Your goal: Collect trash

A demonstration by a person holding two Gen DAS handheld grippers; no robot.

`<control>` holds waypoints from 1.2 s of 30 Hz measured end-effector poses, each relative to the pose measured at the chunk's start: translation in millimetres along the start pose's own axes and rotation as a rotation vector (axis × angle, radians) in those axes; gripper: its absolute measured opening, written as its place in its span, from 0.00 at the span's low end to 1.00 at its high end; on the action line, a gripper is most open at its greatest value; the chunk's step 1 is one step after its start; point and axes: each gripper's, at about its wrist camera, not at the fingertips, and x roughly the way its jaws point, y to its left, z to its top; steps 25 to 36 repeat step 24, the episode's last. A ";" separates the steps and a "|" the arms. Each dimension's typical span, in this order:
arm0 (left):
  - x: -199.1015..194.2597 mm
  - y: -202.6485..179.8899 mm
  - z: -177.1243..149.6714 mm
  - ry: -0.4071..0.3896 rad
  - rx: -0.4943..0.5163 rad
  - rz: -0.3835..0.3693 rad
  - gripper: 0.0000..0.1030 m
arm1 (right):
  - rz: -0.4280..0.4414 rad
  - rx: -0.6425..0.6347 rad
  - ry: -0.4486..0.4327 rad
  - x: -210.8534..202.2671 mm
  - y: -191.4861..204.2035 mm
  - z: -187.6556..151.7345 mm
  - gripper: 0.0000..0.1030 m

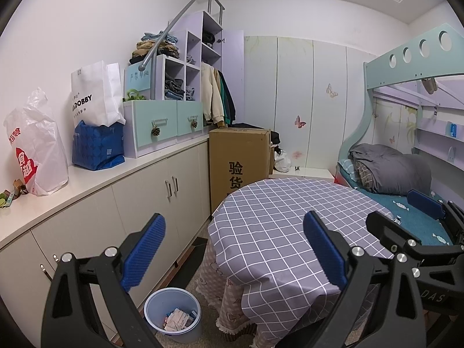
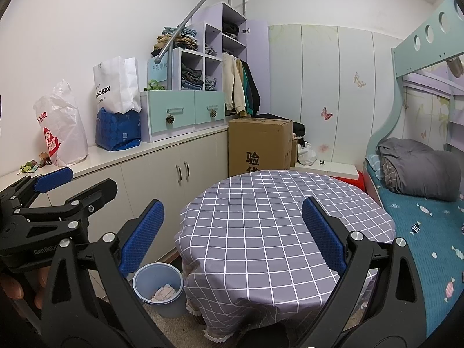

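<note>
The only loose trash in sight is a small clutter of scraps (image 2: 32, 166), green and brown bits of wrapper or paper, lying on the white counter (image 2: 162, 145) at its near end, against the wall. What exactly they are is too small to tell. From the right gripper (image 2: 232, 232) they lie at about ten o'clock; from the left gripper (image 1: 235, 249) they sit at about nine o'clock, at the very edge of its view (image 1: 11, 194). The left gripper is clearly the nearer one, its pad showing just beside the scraps in the right wrist view. So I judge that the coming move is a swing of the left gripper toward nine o'clock and down onto the counter.

Both grippers hang empty with jaws spread wide, above the near edge of the round table (image 2: 290, 217) in its grey checked cloth, which is bare of trash.

The blue bin (image 2: 158, 290) stands on the floor at seven o'clock, between the table and the white cabinet doors, already holding paper scraps (image 2: 165, 291). It lies below and just beside the left gripper, a short carry from the counter.

Just beyond the scraps stands a white plastic bag (image 2: 62, 127) with red print, close enough that a careless reach could brush it. Further along are a blue bag (image 2: 117, 130) with a white paper bag (image 2: 116, 84) on top. A cardboard box (image 2: 259, 145) stands at twelve o'clock, a bed (image 2: 429, 232) at three.
</note>
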 end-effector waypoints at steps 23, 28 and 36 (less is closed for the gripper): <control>42.2 3.9 -4.5 0.078 0.050 0.014 0.91 | 0.049 0.093 0.053 42.1 -27.5 -12.6 0.91; 48.5 2.8 -5.1 0.092 0.057 0.016 0.91 | 0.049 0.099 0.061 46.2 -30.4 -14.5 0.91; 48.5 2.8 -5.1 0.092 0.057 0.016 0.91 | 0.049 0.099 0.061 46.2 -30.4 -14.5 0.91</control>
